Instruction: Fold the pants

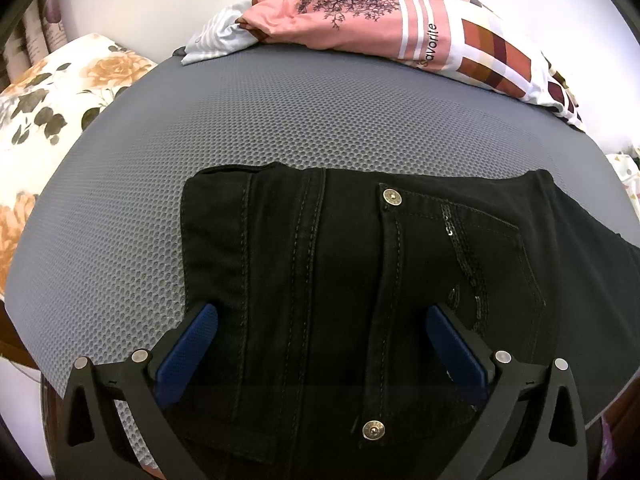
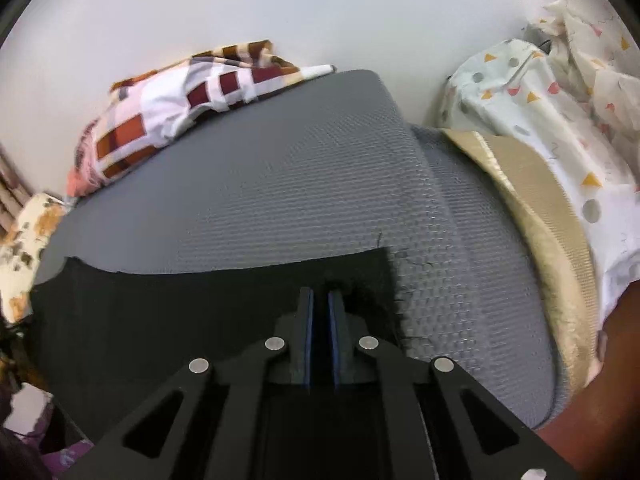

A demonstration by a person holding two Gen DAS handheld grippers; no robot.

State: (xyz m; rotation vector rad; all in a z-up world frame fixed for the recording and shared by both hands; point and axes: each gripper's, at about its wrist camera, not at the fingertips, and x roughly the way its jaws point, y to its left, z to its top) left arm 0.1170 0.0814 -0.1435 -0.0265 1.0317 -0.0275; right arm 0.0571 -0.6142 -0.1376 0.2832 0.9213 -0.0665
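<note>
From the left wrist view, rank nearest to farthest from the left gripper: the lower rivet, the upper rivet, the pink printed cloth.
1. Lower rivet, on the black pants just beyond the left gripper.
2. Upper rivet, near the pants' far edge.
3. Pink printed cloth, at the far edge of the grey mat.

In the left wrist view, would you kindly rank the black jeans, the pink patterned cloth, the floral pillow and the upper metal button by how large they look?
1. Black jeans, though nearness to the camera inflates them.
2. Pink patterned cloth.
3. Floral pillow, cut off at the frame edge, so its rank against the cloth is unsure.
4. Upper metal button.
</note>
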